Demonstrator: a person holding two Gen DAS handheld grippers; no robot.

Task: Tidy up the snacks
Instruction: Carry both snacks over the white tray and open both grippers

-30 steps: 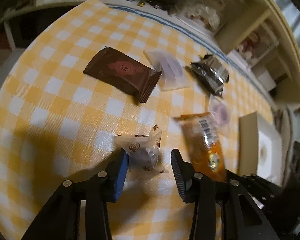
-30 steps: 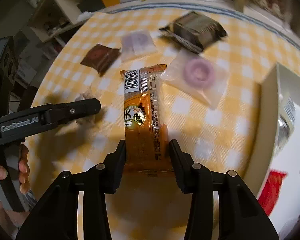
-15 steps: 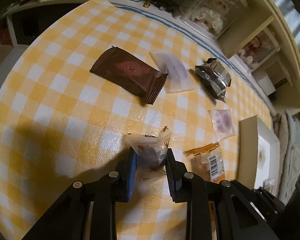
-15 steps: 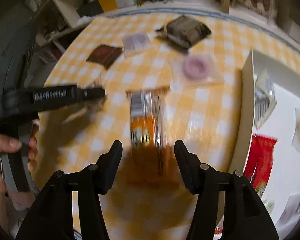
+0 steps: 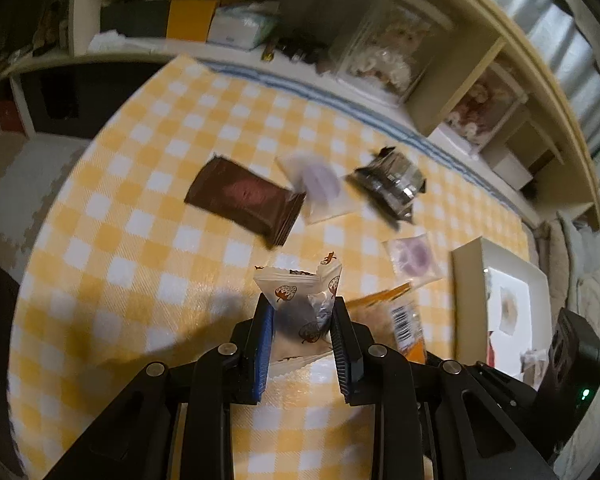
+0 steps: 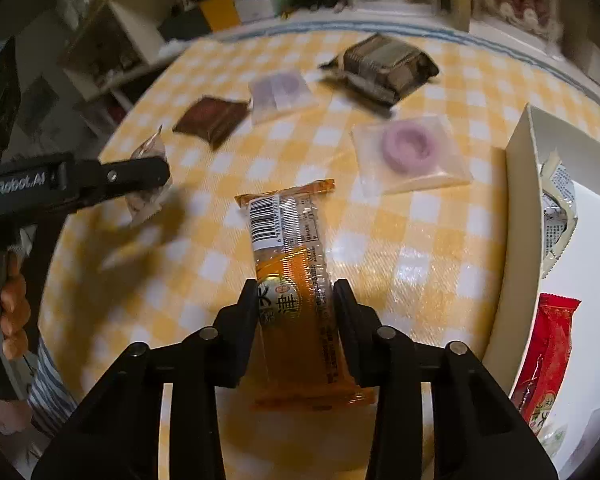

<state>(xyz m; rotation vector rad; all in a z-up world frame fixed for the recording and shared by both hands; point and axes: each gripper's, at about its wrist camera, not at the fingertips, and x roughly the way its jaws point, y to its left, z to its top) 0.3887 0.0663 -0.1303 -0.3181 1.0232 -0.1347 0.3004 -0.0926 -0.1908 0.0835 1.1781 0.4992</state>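
Note:
My left gripper (image 5: 302, 312) is shut on a small clear strawberry-print candy packet (image 5: 300, 300) and holds it above the yellow checked table (image 5: 120, 240). It also shows in the right wrist view (image 6: 148, 188). My right gripper (image 6: 296, 300) is shut on a long orange snack bar (image 6: 292, 264), lifted off the table. A white box (image 6: 520, 220) at the right holds several snacks, among them a red packet (image 6: 548, 344).
On the table lie a brown packet (image 5: 244, 196), a clear packet with a purple sweet (image 5: 320, 184), a dark foil packet (image 5: 392, 184) and a clear packet with a purple ring (image 6: 408, 148). Shelves stand behind the table.
My left gripper closed on the candy packet and lifted it. My right gripper lifted the orange bar off the table and drew back toward the box side.

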